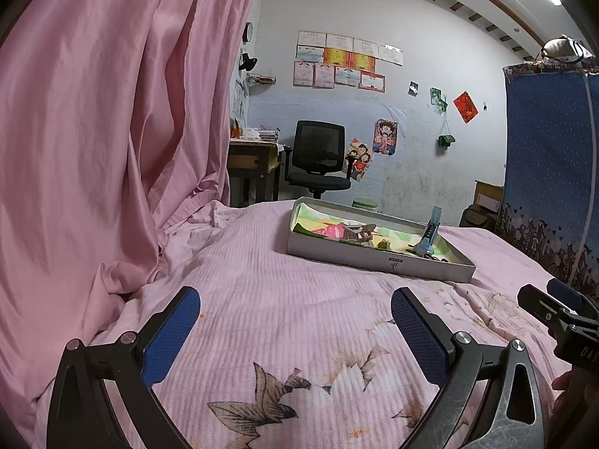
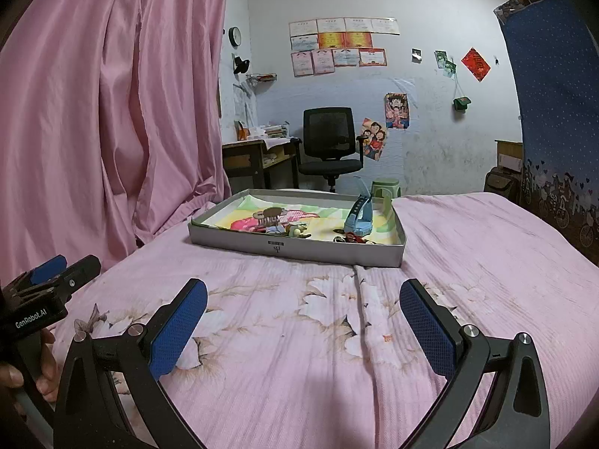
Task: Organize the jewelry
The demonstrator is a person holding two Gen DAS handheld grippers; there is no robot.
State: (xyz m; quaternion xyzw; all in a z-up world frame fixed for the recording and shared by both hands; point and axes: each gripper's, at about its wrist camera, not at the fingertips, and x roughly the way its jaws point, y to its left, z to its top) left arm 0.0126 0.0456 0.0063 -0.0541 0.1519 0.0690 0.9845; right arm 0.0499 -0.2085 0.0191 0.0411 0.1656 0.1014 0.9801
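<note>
A shallow grey box tray (image 1: 374, 260) (image 2: 299, 250) with a colourful lining lies on the pink bedspread ahead of both grippers. In it stand a light blue watch (image 1: 430, 235) (image 2: 361, 215), a brown hair clip (image 1: 355, 234) (image 2: 267, 220) and small red trinkets (image 2: 352, 238). My left gripper (image 1: 295, 318) is open over the bedspread, well short of the tray, with nothing between its blue pads. My right gripper (image 2: 303, 299) is also open and empty, nearer the tray's front wall. Each gripper shows at the edge of the other's view: the right gripper (image 1: 554, 307), the left gripper (image 2: 48, 277).
A pink curtain (image 1: 112, 131) hangs along the left of the bed. Beyond the bed stand a black office chair (image 2: 329, 142), a desk (image 2: 254, 153) and a green stool (image 2: 385, 191). A blue fabric wardrobe (image 2: 554, 112) is on the right. A hand (image 2: 45, 366) holds the left gripper.
</note>
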